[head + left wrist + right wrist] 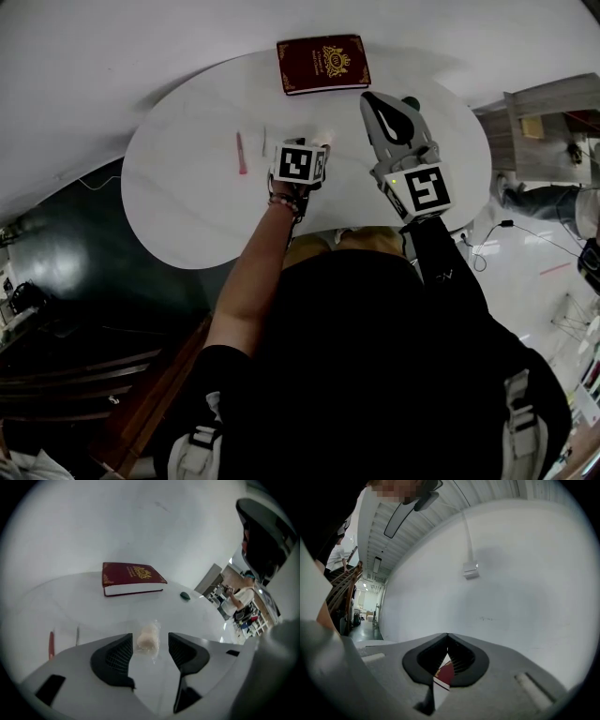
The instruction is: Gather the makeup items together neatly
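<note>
**Wrapped roll lies loose between the spread left jaws; the group is not yet tidy**

At the far left of the white oval counter [187,202] lies a slim red-pink stick [241,153]. A thinner pale stick [264,141] lies just beside it on the right, roughly parallel. Right of these 2, the left gripper [150,656] tilts down at the counter with its jaws spread wide. A small pale beige roll in crinkled clear wrap [147,638] appears to rest on the counter between them, touching neither pad. Beyond it, by the far edge, is a maroon hardcover book with a gold emblem [322,64]. Further right, the right gripper [447,641] is held level, its jaws pressed together on nothing. A small dark green object [185,595] lies well apart near the far right edge, and I cannot tell what it is.

Risks, as I judge them:
- **The roll:** it is round and its wrap looks slick. A jaw brushing it while lifting away could roll it off line or drag the film.
- **The 2 sticks:** they lie flat and thin, so a closing pinch could flick one aside or send it rolling toward the counter edge.

The roll looks soft and squashy, a short cylinder with loose film bunched at its near end.
</note>
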The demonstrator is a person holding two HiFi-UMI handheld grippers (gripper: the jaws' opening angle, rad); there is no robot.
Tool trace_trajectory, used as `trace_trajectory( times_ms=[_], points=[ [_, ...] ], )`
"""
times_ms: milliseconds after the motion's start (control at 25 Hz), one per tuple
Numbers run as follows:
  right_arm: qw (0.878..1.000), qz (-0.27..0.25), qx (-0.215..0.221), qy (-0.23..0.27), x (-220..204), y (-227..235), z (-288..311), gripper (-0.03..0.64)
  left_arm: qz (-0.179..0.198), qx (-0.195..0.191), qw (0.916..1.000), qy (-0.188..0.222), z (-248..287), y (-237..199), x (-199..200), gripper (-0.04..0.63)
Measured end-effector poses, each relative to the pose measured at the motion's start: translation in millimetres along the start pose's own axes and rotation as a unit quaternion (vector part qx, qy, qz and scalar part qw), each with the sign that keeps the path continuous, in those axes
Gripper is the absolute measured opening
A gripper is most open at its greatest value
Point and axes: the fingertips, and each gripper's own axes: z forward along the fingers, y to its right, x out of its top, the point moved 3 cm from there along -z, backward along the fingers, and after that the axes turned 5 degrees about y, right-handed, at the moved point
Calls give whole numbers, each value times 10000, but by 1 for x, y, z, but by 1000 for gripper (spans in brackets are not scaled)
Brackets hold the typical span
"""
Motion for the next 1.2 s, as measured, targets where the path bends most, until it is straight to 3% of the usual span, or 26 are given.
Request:
trace_trajectory(
  times_ms=[160, 200, 240, 360, 480, 600, 880, 1200],
  points=[
    [10000, -75, -24, -36, -3, 5, -7, 5, 626, 173, 9970, -420, 15, 4, -9, 231],
    [10000, -48, -51, -30, -2, 7, -9, 5, 730, 220, 9957, -517, 17, 4, -14, 125],
    [10000, -19, -75, -18, -1, 8, -10, 5, 781, 192, 9954, -514, 19, 5, -16, 115],
    [9999, -38, -125, -12, -1, 14, -15, 5, 502, 158, 9985, -172, 14, 5, -12, 100],
    [9999, -5, -135, -48, -3, 17, -16, 5, -78, 658, 9971, 372, 0, -21, 1, 101],
    [10000, -11, -37, -67, -4, 12, -15, 5, -471, 1039, 9920, 545, -9, -46, 4, 106],
    [9999, -14, 112, -107, -4, 3, -15, 5, -342, 1018, 9941, 158, -3, -50, -14, 133],
    [9999, -13, 166, 10, 4, 0, -18, 5, -385, 1061, 9927, 423, -9, -49, -10, 183]
  ],
)
